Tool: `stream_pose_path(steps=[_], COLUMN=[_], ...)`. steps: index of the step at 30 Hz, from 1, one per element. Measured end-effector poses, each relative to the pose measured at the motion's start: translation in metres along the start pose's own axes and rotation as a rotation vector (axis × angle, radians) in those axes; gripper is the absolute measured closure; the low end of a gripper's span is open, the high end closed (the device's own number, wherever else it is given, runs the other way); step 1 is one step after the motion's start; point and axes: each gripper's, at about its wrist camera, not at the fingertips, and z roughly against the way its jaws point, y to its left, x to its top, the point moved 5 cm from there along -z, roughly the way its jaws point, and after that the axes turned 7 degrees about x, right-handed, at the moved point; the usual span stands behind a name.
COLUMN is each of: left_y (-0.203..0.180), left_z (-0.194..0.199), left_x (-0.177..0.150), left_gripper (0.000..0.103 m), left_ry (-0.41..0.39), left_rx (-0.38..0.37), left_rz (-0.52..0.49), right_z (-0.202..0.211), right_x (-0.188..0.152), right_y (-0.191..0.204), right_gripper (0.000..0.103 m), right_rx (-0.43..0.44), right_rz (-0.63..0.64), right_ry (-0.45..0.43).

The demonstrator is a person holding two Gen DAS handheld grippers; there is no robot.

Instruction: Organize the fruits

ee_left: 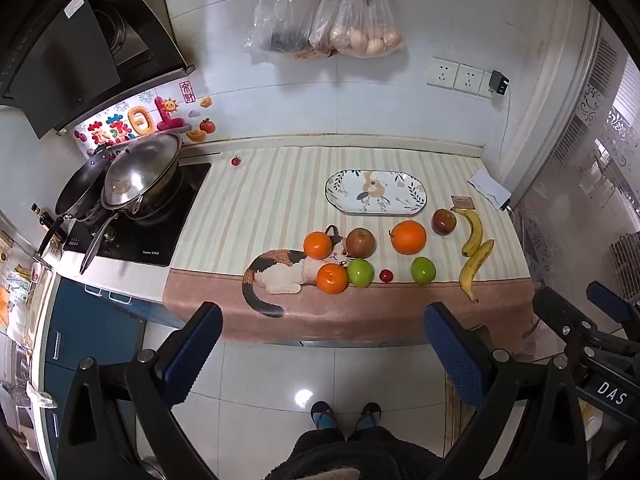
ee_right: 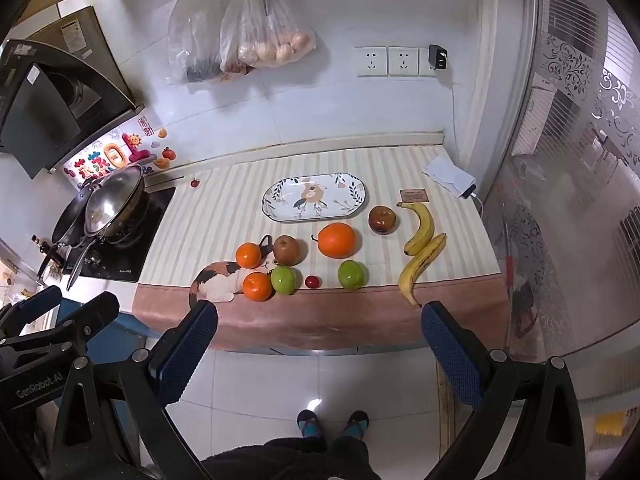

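An oval patterned plate [ee_left: 416, 205] [ee_right: 360, 196] lies empty at the back of the striped counter. In front of it lie a large orange [ee_left: 408, 237] [ee_right: 337, 240], two small oranges [ee_left: 318, 245] [ee_left: 332, 278], two green apples [ee_left: 361, 273] [ee_left: 423, 269], a brown pear [ee_left: 361, 242], a dark red apple [ee_left: 444, 221], a cherry tomato [ee_left: 385, 275] and two bananas [ee_left: 474, 252] [ee_right: 422, 246]. My left gripper [ee_left: 323, 344] and right gripper [ee_right: 319, 340] are open and empty, held back from the counter above the floor.
A stove with lidded woks [ee_left: 136, 184] stands left of the counter. Plastic bags [ee_left: 328, 20] and scissors hang on the wall. A white power bank [ee_right: 450, 176] lies at the counter's back right. My feet [ee_left: 346, 416] stand on the tiled floor.
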Motion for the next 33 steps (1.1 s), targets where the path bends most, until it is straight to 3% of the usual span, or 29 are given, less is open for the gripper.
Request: stream_pose_path(steps=[33], left_y=[-0.009], left_z=[0.007], left_x=[0.004], left_gripper=[0.0], left_ry=[0.008], left_rx=[-0.039], left_rz=[-0.012], right_z=[0.012], right_x=[-0.002], right_y=[-0.006], right_gripper=[0.0], right_rx=[-0.001], right_rz=[0.005], right_ry=[-0.021])
